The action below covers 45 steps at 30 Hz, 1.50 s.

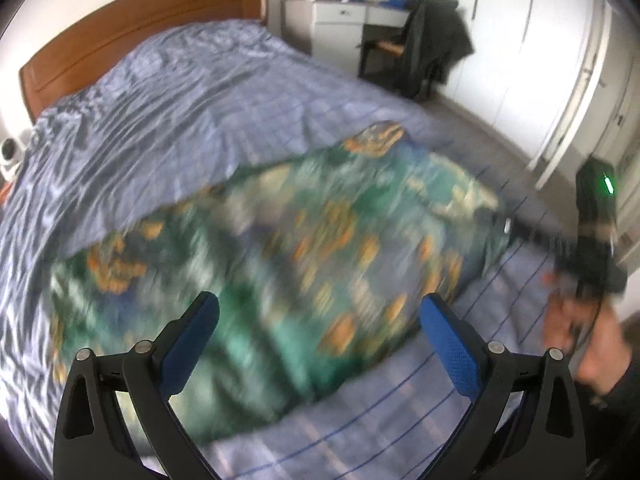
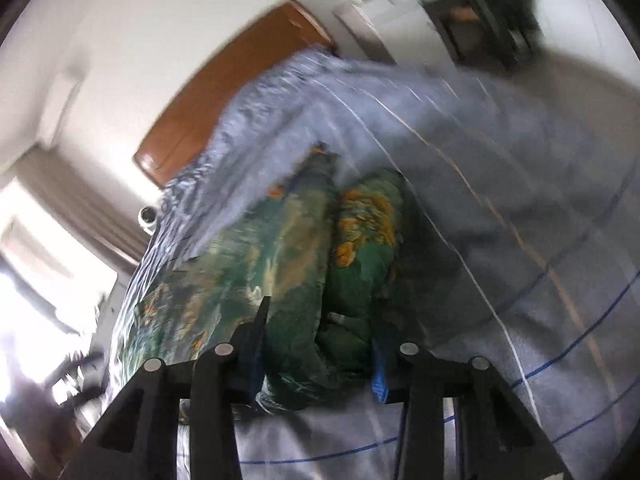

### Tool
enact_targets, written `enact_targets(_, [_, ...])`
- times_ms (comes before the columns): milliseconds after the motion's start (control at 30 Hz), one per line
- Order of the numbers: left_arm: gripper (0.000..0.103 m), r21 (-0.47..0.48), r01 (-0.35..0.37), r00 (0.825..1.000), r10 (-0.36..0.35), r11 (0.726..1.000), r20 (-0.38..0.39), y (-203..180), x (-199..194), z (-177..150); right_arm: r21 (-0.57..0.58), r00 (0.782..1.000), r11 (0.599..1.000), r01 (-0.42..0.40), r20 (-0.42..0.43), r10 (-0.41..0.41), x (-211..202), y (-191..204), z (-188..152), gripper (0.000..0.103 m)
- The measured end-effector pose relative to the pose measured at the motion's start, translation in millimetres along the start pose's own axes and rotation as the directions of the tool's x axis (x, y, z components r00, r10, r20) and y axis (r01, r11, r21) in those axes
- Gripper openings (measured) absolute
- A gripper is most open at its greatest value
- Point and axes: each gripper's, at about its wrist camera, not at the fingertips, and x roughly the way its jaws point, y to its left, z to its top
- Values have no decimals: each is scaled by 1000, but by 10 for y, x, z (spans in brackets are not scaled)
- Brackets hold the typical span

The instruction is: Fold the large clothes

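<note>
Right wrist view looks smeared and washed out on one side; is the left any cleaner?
Right wrist view: motion blur throughout, window blown out white. Left wrist view: headboard and chair fairly sharp, but the green patterned cloth is streaked with blur; fisheye bends both.

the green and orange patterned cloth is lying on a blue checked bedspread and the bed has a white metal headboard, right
Not quite. The headboard is brown wood, not white metal, as the left wrist view shows. The rest holds: the green and orange patterned cloth lies on the blue checked bedspread.
</note>
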Motion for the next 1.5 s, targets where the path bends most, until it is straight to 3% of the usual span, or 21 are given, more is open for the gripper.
enact_targets(100, [100, -4, 137, 990, -137, 991, -40, -101, 4, 374, -169, 997, 986, -15, 69, 27, -256, 501, 30, 40])
enact_targets(167, [100, -15, 224, 971, -224, 975, -81, -154, 30, 601, -278, 994, 960, -21, 96, 49, -368, 847, 19, 40])
enact_targets(233, [100, -25, 242, 964, -243, 970, -106, -170, 54, 718, -379, 992, 925, -23, 108, 68, -434, 1179, -34, 40])
enact_targets(433, [100, -96, 170, 972, -183, 981, -148, 39, 36, 800, -631, 990, 775, -15, 100, 101, -391, 1988, -359, 40])
enact_targets(567, [101, -51, 45, 978, -54, 998, -204, 18, 69, 679, -781, 991, 625, -9, 78, 112, -315, 2393, -707, 39])
enact_targets(600, [92, -18, -10, 977, 6, 1000, -214, -7, 91, 635, -811, 990, 585, -7, 75, 117, -301, 2492, -798, 39])
enact_targets(633, [77, 13, -69, 974, 70, 998, -216, -2, 112, 570, -829, 990, 560, -14, 68, 125, -292, 2573, -865, 39])
enact_targets(667, [41, 33, -110, 968, 115, 993, -221, 21, 124, 537, -834, 989, 551, -24, 59, 133, -276, 2620, -887, 39])
enact_targets(800, [30, -27, -68, 973, 60, 997, -224, 385, 92, 453, -804, 986, 587, -95, 4, 164, -291, 2584, -822, 43])
enact_targets(867, [30, -56, -83, 976, 69, 995, -206, 648, 11, 416, -774, 976, 607, -181, -67, 206, -362, 2535, -764, 66])
enact_targets(967, [30, -114, -113, 978, 90, 987, -188, 1133, -111, 315, -691, 942, 648, -320, -160, 295, -533, 2330, -636, 67])
enact_targets(1067, [30, -186, -156, 975, 121, 970, -187, 1599, -193, 117, -646, 959, 709, -281, -165, 229, -432, 2032, -488, 66])
enact_targets(1100, [30, -210, -164, 974, 124, 964, -189, 1701, -183, 65, -644, 967, 721, -255, -163, 197, -391, 1983, -476, 64])
enact_targets(1167, [30, -270, -175, 972, 122, 947, -202, 1950, -184, -104, -628, 970, 741, -237, -191, 148, -194, 1888, -412, 32])
enact_targets(1267, [31, -337, -201, 967, 130, 920, -221, 2242, -138, -337, -653, 967, 719, -237, -228, 112, 11, 1926, -433, 32])
enact_targets(1500, [33, -424, -189, 972, 107, 886, -210, 2574, -155, -646, -685, 955, 670, -287, -260, 144, 341, 2534, -498, 32])
